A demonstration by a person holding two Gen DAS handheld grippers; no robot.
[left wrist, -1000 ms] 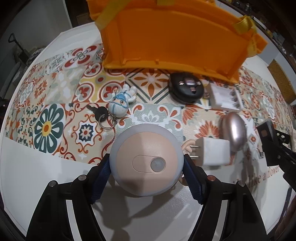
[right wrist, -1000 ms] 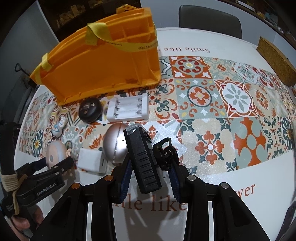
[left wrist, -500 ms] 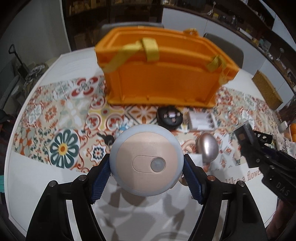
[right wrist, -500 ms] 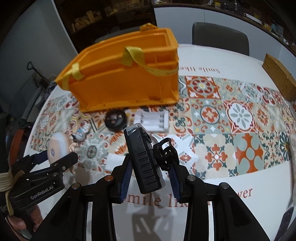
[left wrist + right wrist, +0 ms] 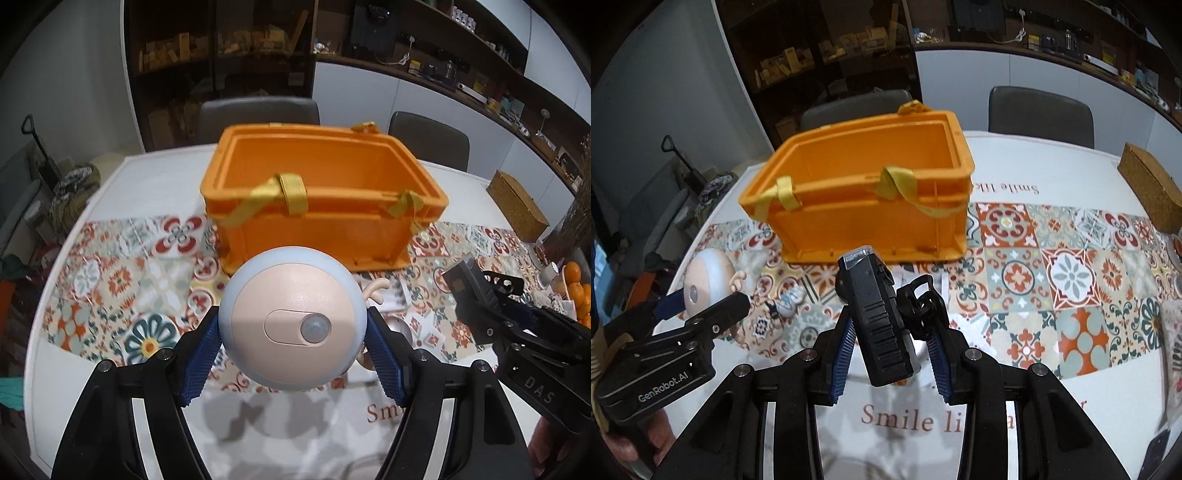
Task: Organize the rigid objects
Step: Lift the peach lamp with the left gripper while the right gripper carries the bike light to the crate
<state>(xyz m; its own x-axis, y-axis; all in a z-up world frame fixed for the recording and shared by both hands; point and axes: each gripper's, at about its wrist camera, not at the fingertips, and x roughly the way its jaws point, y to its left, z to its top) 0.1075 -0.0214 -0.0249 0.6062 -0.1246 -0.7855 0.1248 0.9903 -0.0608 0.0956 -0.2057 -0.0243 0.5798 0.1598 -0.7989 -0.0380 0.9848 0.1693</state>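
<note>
My left gripper is shut on a round pale-blue and peach night light, held in the air above the patterned mat. My right gripper is shut on a black flashlight-like device with a clip, also lifted. An open orange crate with yellow straps stands beyond both, its inside bare as far as I see; in the right wrist view the orange crate sits upper centre. The right wrist view shows the night light in the left gripper at the left. The black device shows at the right of the left wrist view.
On the tiled mat lie a small blue-white figure keychain and a white case partly hidden behind the held things. A cork box sits far right, oranges at the right edge. Chairs stand behind the table.
Both grippers have risen with their objects. The crate now appears lower in both views, with its open top showing. The items on the mat have slid behind the held objects.
</note>
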